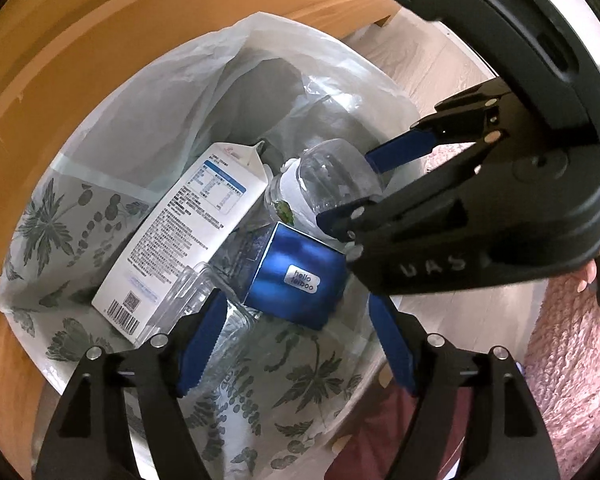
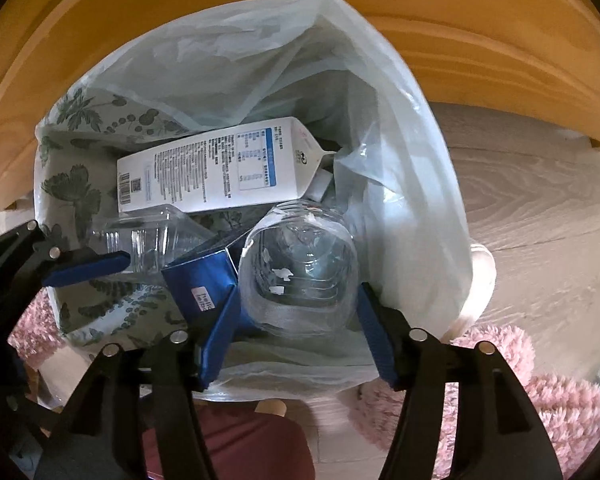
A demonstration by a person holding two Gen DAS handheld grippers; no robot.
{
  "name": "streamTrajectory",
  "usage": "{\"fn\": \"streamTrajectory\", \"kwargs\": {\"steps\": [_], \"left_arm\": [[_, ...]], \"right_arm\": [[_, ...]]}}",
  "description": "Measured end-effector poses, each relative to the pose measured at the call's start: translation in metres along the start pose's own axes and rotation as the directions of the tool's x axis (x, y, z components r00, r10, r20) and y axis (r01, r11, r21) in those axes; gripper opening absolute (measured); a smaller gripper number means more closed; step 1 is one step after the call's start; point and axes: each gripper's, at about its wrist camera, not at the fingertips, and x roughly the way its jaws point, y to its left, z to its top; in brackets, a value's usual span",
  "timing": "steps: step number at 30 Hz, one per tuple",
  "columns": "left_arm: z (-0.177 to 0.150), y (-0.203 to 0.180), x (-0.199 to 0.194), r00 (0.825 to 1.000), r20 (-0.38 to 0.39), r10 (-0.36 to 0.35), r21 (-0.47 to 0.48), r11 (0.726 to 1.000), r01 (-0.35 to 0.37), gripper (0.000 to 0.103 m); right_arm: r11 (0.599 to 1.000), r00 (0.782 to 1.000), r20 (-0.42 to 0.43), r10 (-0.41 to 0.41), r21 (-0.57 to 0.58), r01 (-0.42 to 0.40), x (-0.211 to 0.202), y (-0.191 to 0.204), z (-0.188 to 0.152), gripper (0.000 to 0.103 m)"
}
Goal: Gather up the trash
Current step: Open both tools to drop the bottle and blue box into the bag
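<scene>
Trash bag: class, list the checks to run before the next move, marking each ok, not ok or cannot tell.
1. Mouth of the bag open: ok.
2. White carton inside it: ok.
3. The blue box inside it: ok.
4. The left gripper empty, jaws open: ok.
5. The right gripper free of the bottle between its fingers: cannot tell.

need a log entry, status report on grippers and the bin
Left gripper open over the bin bag. Right gripper straddling the clear bottle, grip unclear. Carton, blue box inside. Nothing in the way.
</scene>
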Motion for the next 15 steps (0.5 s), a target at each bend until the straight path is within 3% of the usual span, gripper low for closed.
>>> {"fn": "streamTrajectory", "kwargs": {"steps": [15], "left_arm": [[-0.002, 0.007, -0.013, 0.999, -0.025, 0.034, -0.087, 0.996, -0.036, 0.071]], "right_arm": [[1.000, 1.000, 0.004, 0.008, 0.017, -0.008, -0.002, 0.001, 0.000, 0.066]]}}
